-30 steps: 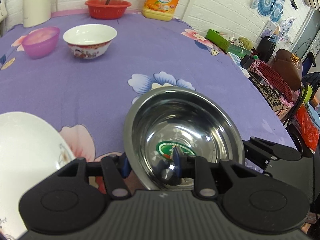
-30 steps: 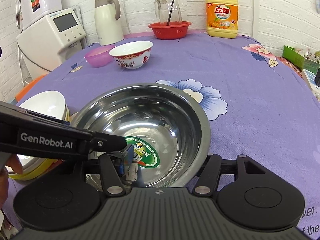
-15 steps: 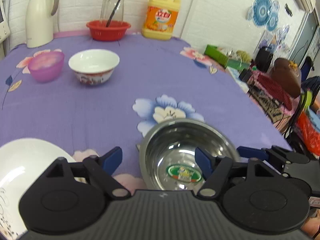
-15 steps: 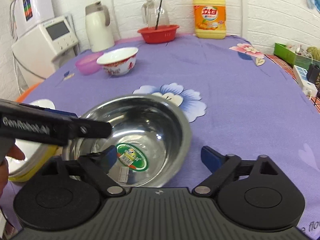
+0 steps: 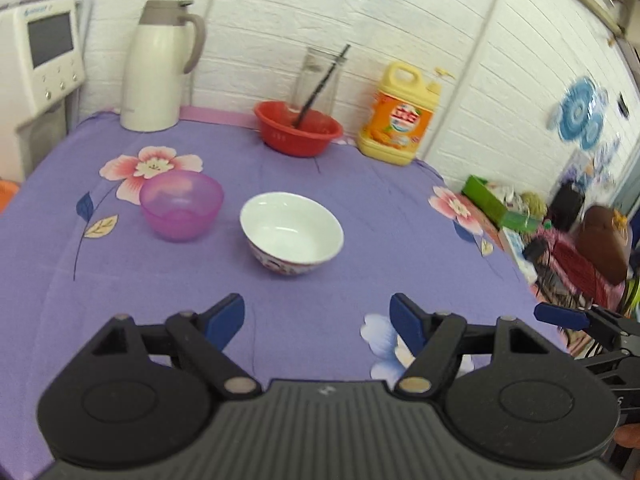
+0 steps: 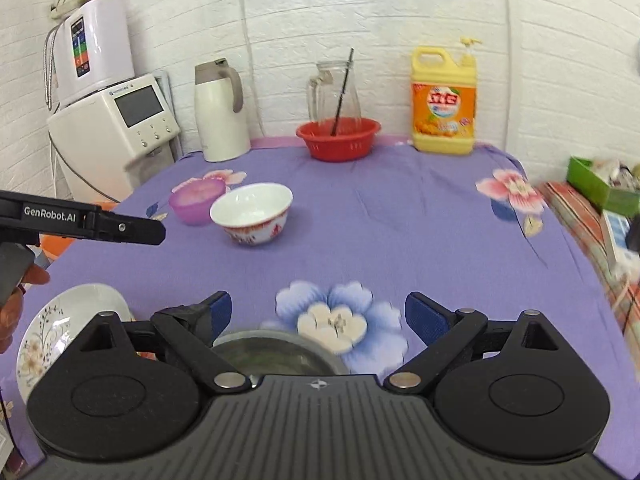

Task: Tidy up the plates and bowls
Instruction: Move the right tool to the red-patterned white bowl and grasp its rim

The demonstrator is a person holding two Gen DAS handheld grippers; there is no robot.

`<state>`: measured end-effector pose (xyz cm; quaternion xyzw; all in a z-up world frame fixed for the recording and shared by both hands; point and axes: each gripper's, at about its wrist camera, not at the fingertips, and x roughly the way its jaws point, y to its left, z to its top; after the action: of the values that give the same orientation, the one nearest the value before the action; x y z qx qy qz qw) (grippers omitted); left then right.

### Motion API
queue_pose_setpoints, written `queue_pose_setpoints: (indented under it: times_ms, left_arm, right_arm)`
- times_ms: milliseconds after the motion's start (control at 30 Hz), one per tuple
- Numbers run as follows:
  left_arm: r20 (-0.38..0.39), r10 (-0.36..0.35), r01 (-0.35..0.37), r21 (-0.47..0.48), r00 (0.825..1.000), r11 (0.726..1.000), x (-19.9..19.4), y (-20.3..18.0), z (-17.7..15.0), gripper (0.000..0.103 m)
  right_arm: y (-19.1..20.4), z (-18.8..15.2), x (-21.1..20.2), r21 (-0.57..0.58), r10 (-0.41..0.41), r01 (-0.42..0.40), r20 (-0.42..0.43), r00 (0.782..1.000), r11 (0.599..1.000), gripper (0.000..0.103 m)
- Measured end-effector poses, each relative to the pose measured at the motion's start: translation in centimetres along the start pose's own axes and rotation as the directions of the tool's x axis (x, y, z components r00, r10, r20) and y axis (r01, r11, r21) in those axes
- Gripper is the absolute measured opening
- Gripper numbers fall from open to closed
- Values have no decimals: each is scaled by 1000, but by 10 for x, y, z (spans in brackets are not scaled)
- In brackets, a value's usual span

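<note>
Left gripper (image 5: 317, 318) and right gripper (image 6: 318, 314), both with fingers spread and holding nothing, above a purple floral tablecloth (image 6: 400, 232). Mid-table: glossy white ceramic bowl (image 5: 292, 234), empty, beside a translucent purple plastic bowl (image 5: 181, 205). Near edge: steel bowl (image 6: 276, 354); patterned white plate (image 6: 60, 328) at near left. Far: red plastic basket (image 6: 338, 138) with a glass jug (image 6: 334, 92) behind it.

Both views are bright and evenly lit, with soft daylight-like light and only faint shadows under the white bowl (image 5: 292, 232) and the purple bowl (image 5: 181, 205). Fisheye bending curves the brick wall (image 6: 400, 8) lines and darkens the corners. Motion blur smears the clutter at 3 o'clock in both views. A pale sheen shows inside the white bowl.
</note>
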<state>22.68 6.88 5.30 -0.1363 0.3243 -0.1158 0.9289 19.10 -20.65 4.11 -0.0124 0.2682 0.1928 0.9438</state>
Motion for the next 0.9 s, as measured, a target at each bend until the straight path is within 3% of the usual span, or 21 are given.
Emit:
queue_pose_setpoints:
  times_ms: [233, 367, 500, 667, 900]
  left_arm:
    - [-59, -17, 3, -231, 998, 973, 62, 32, 34, 71]
    - [-102, 18, -50, -321, 995, 946, 102, 47, 45, 70]
    - [-121, 63, -101, -339, 991, 935, 126, 56, 52, 70]
    - [-136, 88, -126, -309, 987, 942, 141, 58, 54, 69]
    - [-143, 106, -146, -312, 984, 939, 154, 56, 52, 66]
  right_arm:
    - [1, 68, 72, -70, 36, -40, -55, 998, 997, 103]
    - [-2, 86, 131, -66, 40, -48, -126, 991, 997, 103]
    - [-6, 85, 186, -66, 49, -64, -203, 978, 996, 103]
    - [-5, 77, 233, -76, 76, -98, -260, 963, 992, 103]
    - [7, 72, 250, -130, 95, -136, -277, 956, 982, 103]
